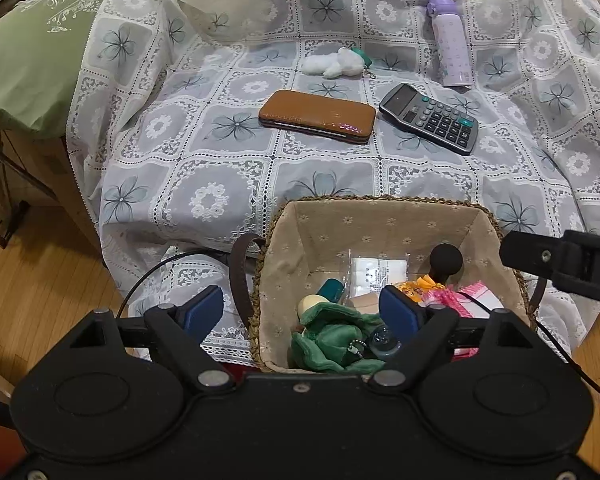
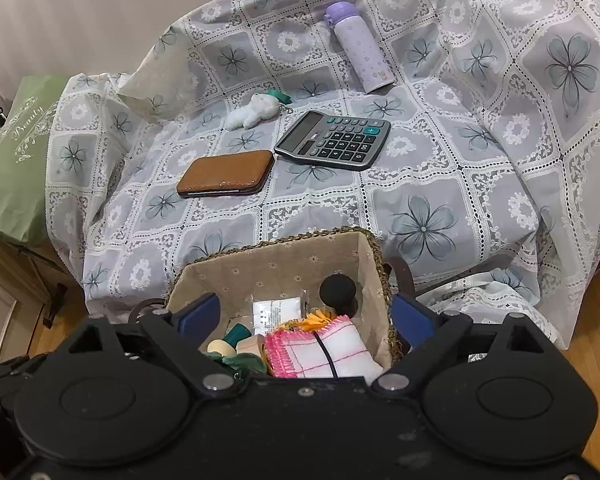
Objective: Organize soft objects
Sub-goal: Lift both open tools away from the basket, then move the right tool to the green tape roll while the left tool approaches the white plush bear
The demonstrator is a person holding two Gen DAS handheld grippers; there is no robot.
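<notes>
Left gripper (image 1: 302, 314) hangs over the basket (image 1: 384, 202), jaws apart, nothing pinched; a green plush (image 1: 334, 338) lies inside right beneath. Beyond the basket sits a brown wallet (image 1: 317, 115), a calculator (image 1: 430, 118) beside it, a white plush (image 1: 334, 63) and lilac bottle (image 1: 449, 42) farther back.

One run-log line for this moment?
left tool: open, empty | right tool: open, empty | both over basket | white plush: on tablecloth

Left hand-held gripper (image 1: 302, 312) angled down, jaws apart, right hand-held gripper (image 2: 306, 316) likewise
</notes>
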